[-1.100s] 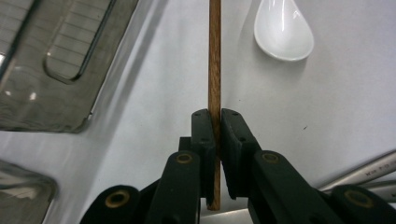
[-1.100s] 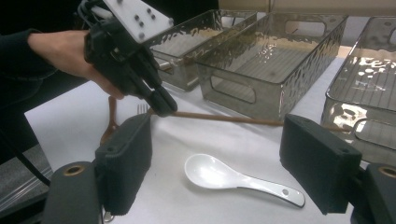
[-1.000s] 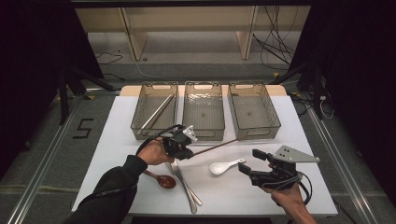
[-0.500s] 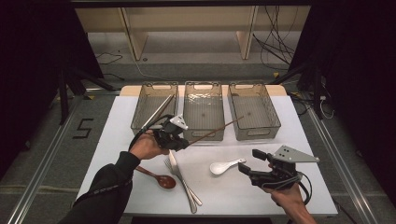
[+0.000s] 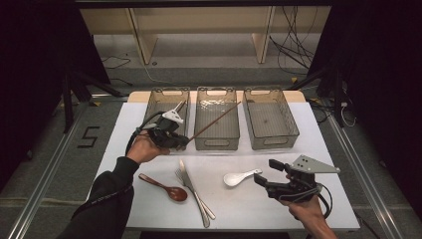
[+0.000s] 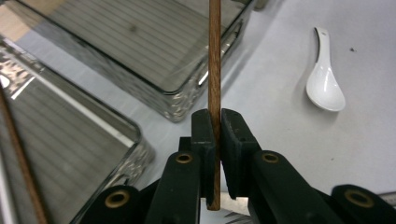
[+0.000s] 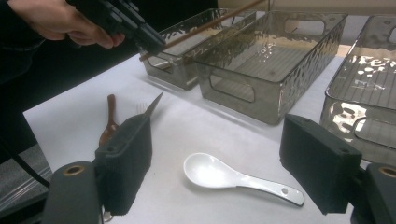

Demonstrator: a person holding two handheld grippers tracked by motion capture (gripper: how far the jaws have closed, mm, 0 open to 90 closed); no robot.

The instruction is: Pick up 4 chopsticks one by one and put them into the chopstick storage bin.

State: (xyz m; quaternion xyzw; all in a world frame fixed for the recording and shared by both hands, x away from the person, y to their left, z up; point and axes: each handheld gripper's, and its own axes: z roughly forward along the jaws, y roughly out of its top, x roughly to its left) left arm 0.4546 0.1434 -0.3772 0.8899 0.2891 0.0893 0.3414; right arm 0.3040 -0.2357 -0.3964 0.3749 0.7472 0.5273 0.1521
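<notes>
Chopstick [image 5: 214, 122] was clenched in your left gripper [image 5: 175, 141], slanting over the middle bin [image 5: 217, 144]; your right gripper [image 5: 272, 180] idled released. Next, lower it into a bin.

Three bins [image 5: 269, 118] — three spoons, knife, fork — two chopsticks.

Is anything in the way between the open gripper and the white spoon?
Nothing visible is. The right gripper has its jaws open, and the white spoon lies on bare table just ahead of them, handle end nearest. The knife and fork lie off to the far side of the spoon.
</notes>
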